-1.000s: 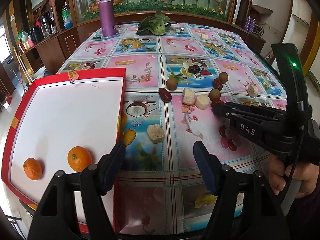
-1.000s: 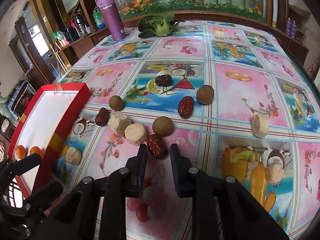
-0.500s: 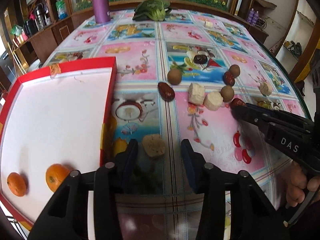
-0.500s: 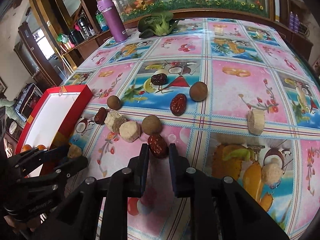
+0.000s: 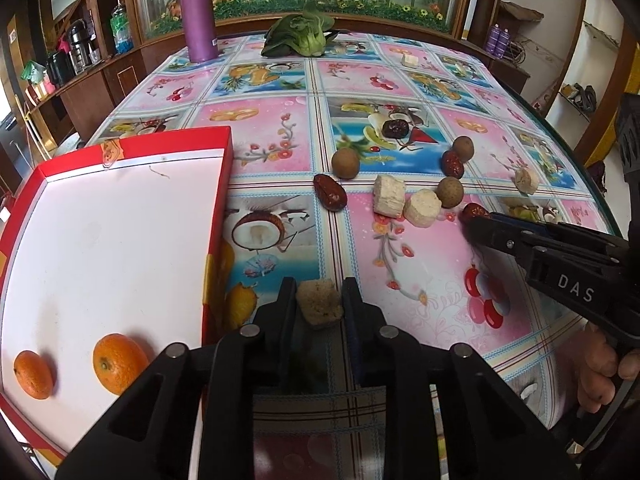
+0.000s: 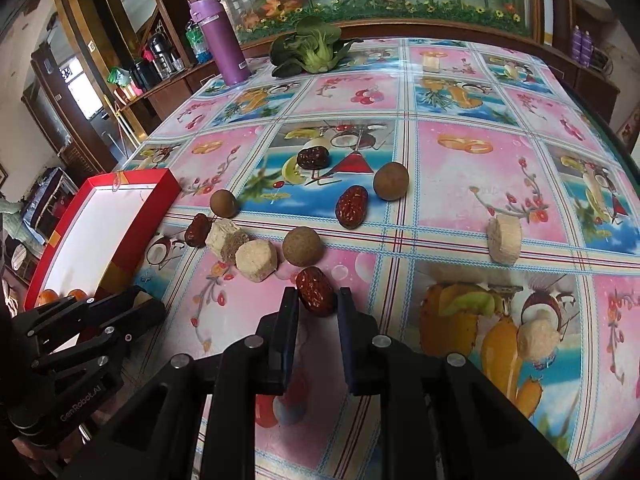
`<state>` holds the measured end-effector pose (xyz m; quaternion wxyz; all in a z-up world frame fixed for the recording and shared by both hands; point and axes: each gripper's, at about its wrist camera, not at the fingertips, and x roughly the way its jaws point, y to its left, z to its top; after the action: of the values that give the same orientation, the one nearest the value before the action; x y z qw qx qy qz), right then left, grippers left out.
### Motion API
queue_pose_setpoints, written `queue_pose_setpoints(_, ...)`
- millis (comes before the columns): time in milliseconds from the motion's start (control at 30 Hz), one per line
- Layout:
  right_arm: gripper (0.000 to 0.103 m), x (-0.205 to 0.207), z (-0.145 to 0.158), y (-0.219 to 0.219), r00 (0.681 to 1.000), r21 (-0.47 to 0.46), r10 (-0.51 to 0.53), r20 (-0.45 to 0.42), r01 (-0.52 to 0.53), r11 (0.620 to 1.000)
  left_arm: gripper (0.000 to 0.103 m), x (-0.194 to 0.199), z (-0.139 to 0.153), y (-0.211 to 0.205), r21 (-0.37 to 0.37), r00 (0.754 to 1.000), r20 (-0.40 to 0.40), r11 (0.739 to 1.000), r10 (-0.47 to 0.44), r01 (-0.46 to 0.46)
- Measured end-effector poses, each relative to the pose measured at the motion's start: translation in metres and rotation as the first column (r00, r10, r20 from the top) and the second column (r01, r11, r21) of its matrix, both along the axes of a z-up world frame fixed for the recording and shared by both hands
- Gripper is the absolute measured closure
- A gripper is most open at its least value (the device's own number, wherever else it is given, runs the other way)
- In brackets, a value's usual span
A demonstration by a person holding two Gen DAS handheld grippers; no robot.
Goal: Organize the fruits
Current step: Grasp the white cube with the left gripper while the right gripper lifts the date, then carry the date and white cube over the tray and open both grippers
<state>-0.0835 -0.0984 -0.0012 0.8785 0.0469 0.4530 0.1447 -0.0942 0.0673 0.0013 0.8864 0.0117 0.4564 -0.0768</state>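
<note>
A beige crumbly chunk (image 5: pixel 319 305) lies on the fruit-print tablecloth just right of the red tray (image 5: pixel 168 138); my left gripper (image 5: pixel 319 309) is shut on it, both pads against its sides. Two oranges (image 5: pixel 119 362) (image 5: pixel 33 374) rest in the tray's near corner. My right gripper (image 6: pixel 317 309) is shut on a wrinkled red date (image 6: pixel 316 295) that still touches the cloth. In the left wrist view that right gripper (image 5: pixel 478 222) reaches in from the right, with the date (image 5: pixel 474 211) at its tip.
Loose on the cloth are more dates (image 6: pixel 351 206), brown round fruits (image 6: pixel 302 246) and beige pieces (image 6: pixel 256 260) (image 6: pixel 504 238). A purple flask (image 5: pixel 197 12) and a leafy green vegetable (image 5: pixel 300 38) stand at the far end. The table edge curves along the right.
My left gripper moved forward and closed from wide open onto the beige chunk. The right gripper narrowed slightly around the red date and stayed in place.
</note>
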Motion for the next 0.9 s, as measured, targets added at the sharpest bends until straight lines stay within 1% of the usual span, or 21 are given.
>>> queue_pose_setpoints(100, 0.085, -0.003, 0.003, 0.001, 1.000, 0.013, 0.003, -0.005, -0.003, 1.000, 0.078, -0.011, 0.015, 0.002, -0.007, 0.999, 0.047, 1.000, 0.003, -0.002)
queue_pose_setpoints(200, 0.085, -0.009, 0.012, 0.010, 1.000, 0.031, 0.021, 0.016, -0.022, 0.999, 0.078, -0.026, 0.034, 0.013, -0.013, 0.994, 0.108, 1.000, 0.027, -0.026)
queue_pose_setpoints(367, 0.086, -0.021, 0.030, 0.042, 0.992, 0.083, 0.102, 0.072, -0.108, 0.991, 0.078, -0.045, 0.055, 0.045, 0.000, 0.978, 0.182, 0.995, 0.098, -0.100)
queue_pose_setpoints(500, 0.086, -0.032, 0.039, 0.079, 0.977, 0.100, 0.181, 0.114, -0.192, 0.976, 0.078, -0.053, 0.053, 0.075, 0.024, 0.966, 0.195, 0.984, 0.170, -0.178)
queue_pose_setpoints(600, 0.086, -0.038, 0.042, 0.110, 0.959, 0.096, 0.249, 0.134, -0.263, 0.960, 0.078, -0.056, 0.046, 0.091, 0.040, 0.961, 0.185, 0.975, 0.207, -0.218)
queue_pose_setpoints(733, 0.085, -0.040, 0.042, 0.146, 0.938, 0.084, 0.317, 0.142, -0.330, 0.940, 0.078, -0.059, 0.033, 0.102, 0.050, 0.962, 0.154, 0.970, 0.227, -0.237)
queue_pose_setpoints(900, 0.085, -0.031, 0.031, 0.175, 0.928, 0.092, 0.352, 0.118, -0.364, 0.927, 0.078, -0.063, 0.023, 0.107, 0.055, 0.965, 0.122, 0.970, 0.231, -0.239)
